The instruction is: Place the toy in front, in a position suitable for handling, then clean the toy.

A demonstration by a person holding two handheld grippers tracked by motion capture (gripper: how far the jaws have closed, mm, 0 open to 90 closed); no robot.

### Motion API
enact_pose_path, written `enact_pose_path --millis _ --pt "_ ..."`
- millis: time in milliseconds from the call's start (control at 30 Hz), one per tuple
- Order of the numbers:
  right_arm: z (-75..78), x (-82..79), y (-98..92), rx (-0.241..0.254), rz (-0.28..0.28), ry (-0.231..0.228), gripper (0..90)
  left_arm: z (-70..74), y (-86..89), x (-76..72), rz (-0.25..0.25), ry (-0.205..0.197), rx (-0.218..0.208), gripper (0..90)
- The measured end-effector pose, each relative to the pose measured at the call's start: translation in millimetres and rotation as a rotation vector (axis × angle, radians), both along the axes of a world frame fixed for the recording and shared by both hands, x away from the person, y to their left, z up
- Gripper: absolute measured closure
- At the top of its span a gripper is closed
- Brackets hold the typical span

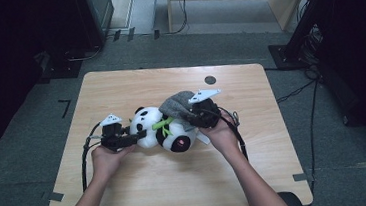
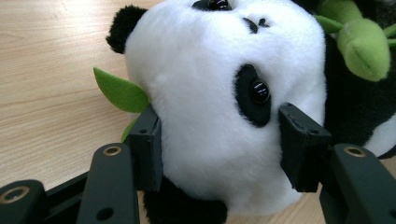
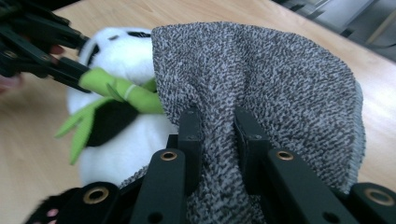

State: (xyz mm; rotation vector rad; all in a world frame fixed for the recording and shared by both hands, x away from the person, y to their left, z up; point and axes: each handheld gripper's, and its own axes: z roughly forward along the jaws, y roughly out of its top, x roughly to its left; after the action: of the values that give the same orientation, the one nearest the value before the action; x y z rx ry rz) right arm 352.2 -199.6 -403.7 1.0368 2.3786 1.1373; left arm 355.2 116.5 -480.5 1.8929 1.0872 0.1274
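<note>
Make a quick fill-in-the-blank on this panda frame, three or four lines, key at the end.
1. The left gripper is shut on the plush panda's ____.
2. The right gripper pinches a fold of the ____ knit hat.
3. The panda holds a green ____ stalk at its chest.
4. The panda lies on a ____ table.

Missing words: head; grey; bamboo; wooden
</note>
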Motion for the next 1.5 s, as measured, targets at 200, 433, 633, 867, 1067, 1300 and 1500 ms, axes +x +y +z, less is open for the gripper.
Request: enact_pose_path --millis 200,433,633,867,1067,1300,1500 --pt "-4.7 7.7 -22.6 0.08 -0.067 0.034 76.8 -0.4 0.2 0.2 0.001 0.002 -0.007 42.0" --pt "-7.2 11.4 -33.1 0.093 -0.075 0.051 76.8 -0.8 0.3 -0.3 0.001 0.0 -0.009 42.0" --pt "-10.1 13.9 -38.2 0.094 -0.085 0.054 76.9 -0.8 0.3 -0.2 0.0 0.001 -0.009 42.0" --pt "-21.3 12.0 -62.3 0.146 -0.148 0.075 77.1 -0.8 0.6 0.0 -0.003 0.002 -0.003 42.0" --pt "-26.0 15.9 -79.8 0.138 -0.193 0.09 77.1 -0.9 0.5 -0.9 -0.003 -0.002 0.0 42.0" --pt "-22.2 18.2 -97.5 0.186 -0.243 0.08 77.1 -0.8 0.6 -1.6 -0.005 -0.006 0.004 42.0" --pt "4.6 7.2 -81.7 0.209 -0.19 0.013 77.0 0.0 -0.1 -1.2 -0.001 -0.002 0.004 42.0"
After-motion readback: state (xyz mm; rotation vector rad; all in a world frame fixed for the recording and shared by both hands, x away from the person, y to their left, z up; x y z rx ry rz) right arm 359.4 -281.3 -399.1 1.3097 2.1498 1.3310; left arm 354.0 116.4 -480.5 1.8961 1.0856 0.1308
